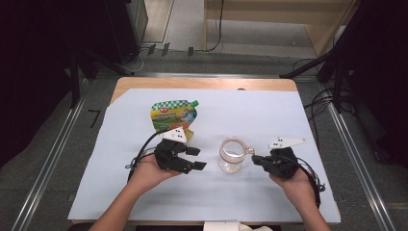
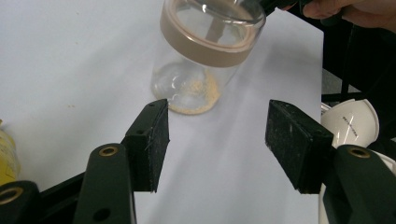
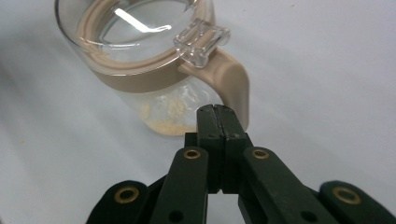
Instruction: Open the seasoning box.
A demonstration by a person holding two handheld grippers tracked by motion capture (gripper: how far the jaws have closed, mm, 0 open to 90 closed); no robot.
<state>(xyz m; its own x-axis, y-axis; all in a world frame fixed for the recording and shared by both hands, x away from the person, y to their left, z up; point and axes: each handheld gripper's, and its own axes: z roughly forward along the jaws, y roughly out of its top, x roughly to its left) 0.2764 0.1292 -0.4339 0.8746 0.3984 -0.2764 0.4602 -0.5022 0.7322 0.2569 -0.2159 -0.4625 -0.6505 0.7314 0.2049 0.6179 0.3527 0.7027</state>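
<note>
My glass jar (image 1: 231, 155) stands in the middle of the frame on the white sheet (image 1: 144, 192), between my two tongs. My right tongs (image 1: 256, 159) are shut tight with nothing inside, their tips just beside the jar's tan handle (image 3: 233, 88). My left tongs (image 1: 197, 158) are partly open and empty (the jar sits a bit ahead of them).
</note>
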